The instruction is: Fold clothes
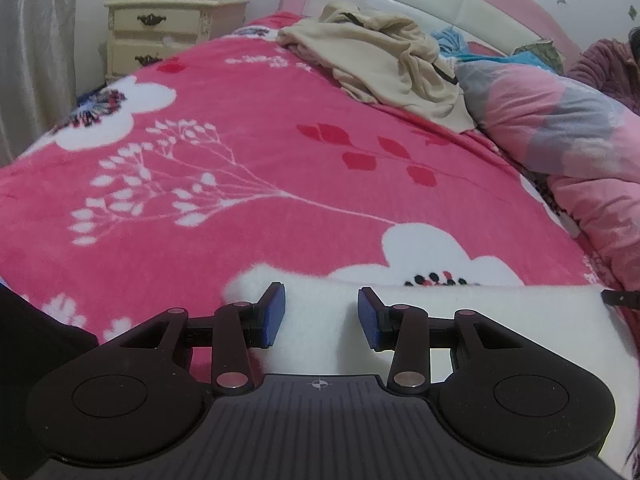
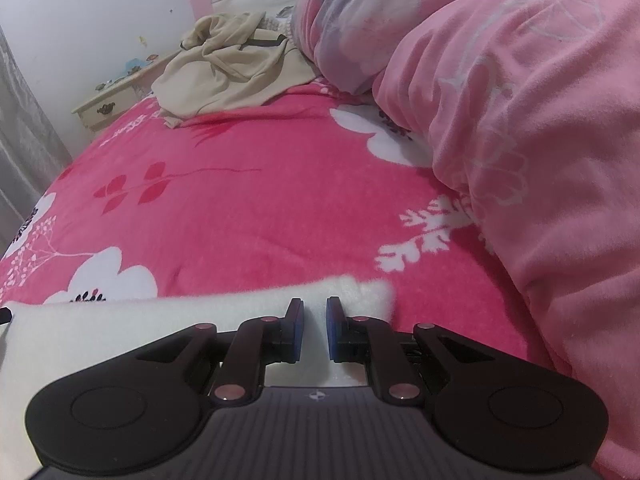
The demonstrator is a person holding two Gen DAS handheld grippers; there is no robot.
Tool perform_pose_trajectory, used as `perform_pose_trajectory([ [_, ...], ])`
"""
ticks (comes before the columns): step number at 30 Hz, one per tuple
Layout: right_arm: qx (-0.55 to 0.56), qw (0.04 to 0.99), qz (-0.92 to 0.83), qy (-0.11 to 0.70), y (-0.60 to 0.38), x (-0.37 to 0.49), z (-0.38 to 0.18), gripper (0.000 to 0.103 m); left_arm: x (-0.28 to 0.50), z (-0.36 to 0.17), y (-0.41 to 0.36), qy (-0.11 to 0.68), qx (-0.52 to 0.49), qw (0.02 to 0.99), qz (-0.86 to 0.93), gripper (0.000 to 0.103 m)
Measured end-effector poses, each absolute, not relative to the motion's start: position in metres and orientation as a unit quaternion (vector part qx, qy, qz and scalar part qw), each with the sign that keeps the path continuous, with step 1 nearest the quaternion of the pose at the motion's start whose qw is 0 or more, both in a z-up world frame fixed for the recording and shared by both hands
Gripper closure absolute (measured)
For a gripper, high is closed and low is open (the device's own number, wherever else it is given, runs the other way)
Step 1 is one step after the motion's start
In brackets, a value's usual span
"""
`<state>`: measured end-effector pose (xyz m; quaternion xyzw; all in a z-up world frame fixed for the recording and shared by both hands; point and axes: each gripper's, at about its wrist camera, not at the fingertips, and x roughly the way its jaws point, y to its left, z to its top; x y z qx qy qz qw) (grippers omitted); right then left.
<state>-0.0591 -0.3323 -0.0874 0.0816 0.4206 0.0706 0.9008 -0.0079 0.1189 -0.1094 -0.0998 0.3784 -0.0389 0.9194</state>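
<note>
Two grippers are working one white fleece (image 1: 460, 312) at the near edge of the bed.

Going left to right: the left gripper (image 1: 322, 316) is hovering over the fleece's left corner with jaws partly apart, pads (image 1: 276, 312) clear of the cloth and gripping nothing; the right gripper (image 2: 314, 330) is sitting at the right corner, jaws nearly closed, with white cloth showing in the slim gap, seemingly pinching it. The fleece is lying across the pink blanket (image 1: 260, 140), well apart from the beige pile (image 1: 384, 60) near the headboard. To do this well, I'd judge both corners need matching grips, then a level, taut carry across so edges meet squarely.
</note>
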Motion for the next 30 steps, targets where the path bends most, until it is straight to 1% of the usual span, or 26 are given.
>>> perform_pose_trajectory([
  [2,0.079,0.909,0.064,0.405,-0.33,-0.081,-0.07,0.091,-0.02,-0.096,0.111,0.363,-0.073,0.927,-0.055,0.063],
  [3,0.082,0.912,0.067,0.395,-0.33,-0.091,-0.062,0.087,-0.031,-0.088,0.106,0.352,-0.061,0.931,-0.071,0.062],
  [5,0.095,0.917,0.086,0.378,-0.329,-0.108,-0.048,0.087,-0.052,-0.078,0.098,0.34,-0.047,0.933,-0.11,0.062],
  [7,0.103,0.916,0.101,0.374,-0.328,-0.124,-0.043,0.087,-0.068,-0.081,0.089,0.352,-0.037,0.924,-0.143,0.061],
  [9,0.094,0.91,0.102,0.391,-0.326,-0.132,-0.055,0.087,-0.074,-0.1,0.077,0.385,-0.014,0.909,-0.157,0.061],
  [10,0.081,0.903,0.098,0.411,-0.323,-0.129,-0.07,0.087,-0.076,-0.111,0.071,0.402,-0.002,0.901,-0.164,0.061],
  [11,0.068,0.895,0.094,0.43,-0.321,-0.127,-0.085,0.09,-0.077,-0.124,0.063,0.413,0.026,0.897,-0.155,0.061],
  [13,0.053,0.895,0.097,0.432,-0.317,-0.126,-0.101,0.092,-0.084,-0.13,0.052,0.392,0.072,0.904,-0.153,0.061],
  [15,0.037,0.899,0.092,0.427,-0.31,-0.124,-0.092,0.09,-0.087,-0.118,0.046,0.392,0.095,0.902,-0.152,0.061],
  [16,0.036,0.903,0.094,0.418,-0.308,-0.128,-0.081,0.087,-0.091,-0.109,0.046,0.385,0.096,0.904,-0.158,0.061],
  [18,0.047,0.909,0.118,0.398,-0.306,-0.143,-0.06,0.086,-0.105,-0.094,0.051,0.368,0.087,0.908,-0.181,0.061],
  [21,0.059,0.904,0.161,0.393,-0.302,-0.169,-0.044,0.086,-0.125,-0.089,0.053,0.375,0.06,0.896,-0.229,0.061],
  [23,0.06,0.89,0.181,0.414,-0.293,-0.18,-0.055,0.086,-0.131,-0.1,0.047,0.394,0.06,0.882,-0.252,0.061],
  [25,0.043,0.879,0.182,0.438,-0.285,-0.183,-0.079,0.087,-0.131,-0.124,0.036,0.426,0.085,0.865,-0.25,0.061],
  [26,0.037,0.877,0.177,0.445,-0.283,-0.183,-0.094,0.088,-0.133,-0.134,0.034,0.422,0.096,0.868,-0.243,0.061],
  [28,0.029,0.874,0.169,0.454,-0.279,-0.183,-0.114,0.088,-0.134,-0.132,0.035,0.418,0.093,0.871,-0.241,0.061],
  [29,0.031,0.874,0.169,0.455,-0.279,-0.183,-0.109,0.088,-0.133,-0.126,0.037,0.424,0.083,0.87,-0.237,0.061],
  [30,0.039,0.873,0.171,0.455,-0.281,-0.183,-0.103,0.084,-0.133,-0.119,0.041,0.426,0.071,0.871,-0.235,0.061],
])
